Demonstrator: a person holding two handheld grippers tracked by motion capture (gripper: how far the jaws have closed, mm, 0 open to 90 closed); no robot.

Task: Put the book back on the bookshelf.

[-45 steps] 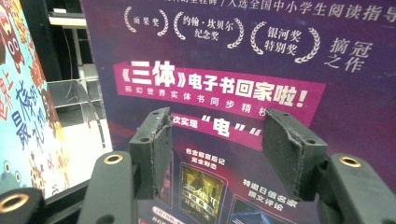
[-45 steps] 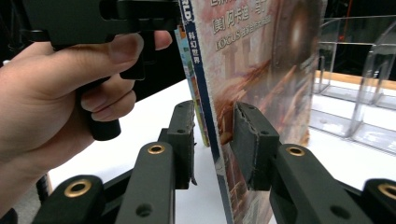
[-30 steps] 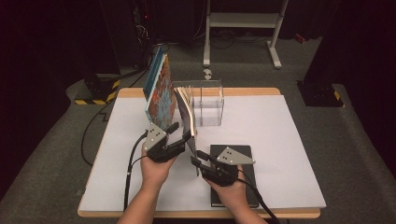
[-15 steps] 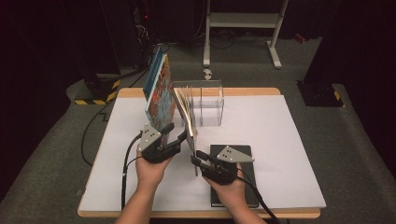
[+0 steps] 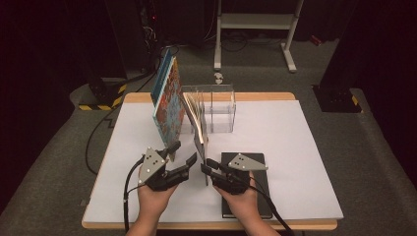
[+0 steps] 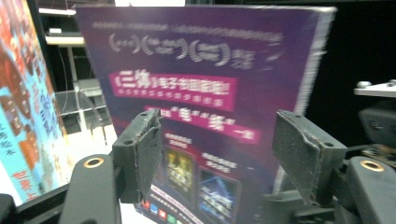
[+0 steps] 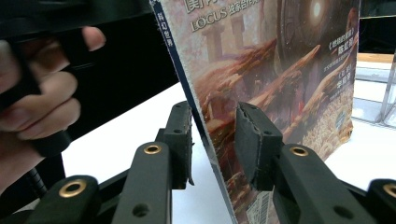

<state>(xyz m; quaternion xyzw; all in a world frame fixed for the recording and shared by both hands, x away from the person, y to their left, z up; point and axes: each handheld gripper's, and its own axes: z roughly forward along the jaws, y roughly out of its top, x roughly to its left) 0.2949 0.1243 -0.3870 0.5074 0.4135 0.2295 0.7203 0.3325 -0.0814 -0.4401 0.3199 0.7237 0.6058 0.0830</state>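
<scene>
The right gripper (image 5: 205, 164) is clamped on the lower spine edge of a thin book (image 5: 196, 129), which stands on edge and leans, a little in from the middle of the table's (image 5: 305, 147) near edge. The right gripper view gives what the high view cannot: one pad (image 7: 181, 140) against the book's back and the other against its illustrated front cover (image 7: 280, 79), with the dark blue spine running up between the jaws. The high view reduces that book to a narrow sliver.

The left gripper (image 5: 181, 155) sits just left of it, its jaws standing apart after having just been opening, with nothing between the pads. The left gripper view looks through those spread jaws at the book's purple back cover (image 6: 205, 93), blurred, with its page edges at the right.

A larger blue and orange book (image 5: 166, 105) stands tilted toward the far left of the table, its near bottom corner close beside the left gripper. A clear rack (image 5: 216, 110) stands near the middle of the far edge. A black book (image 5: 258, 189) lies flat under the right hand (image 5: 243, 199), by the near edge.
</scene>
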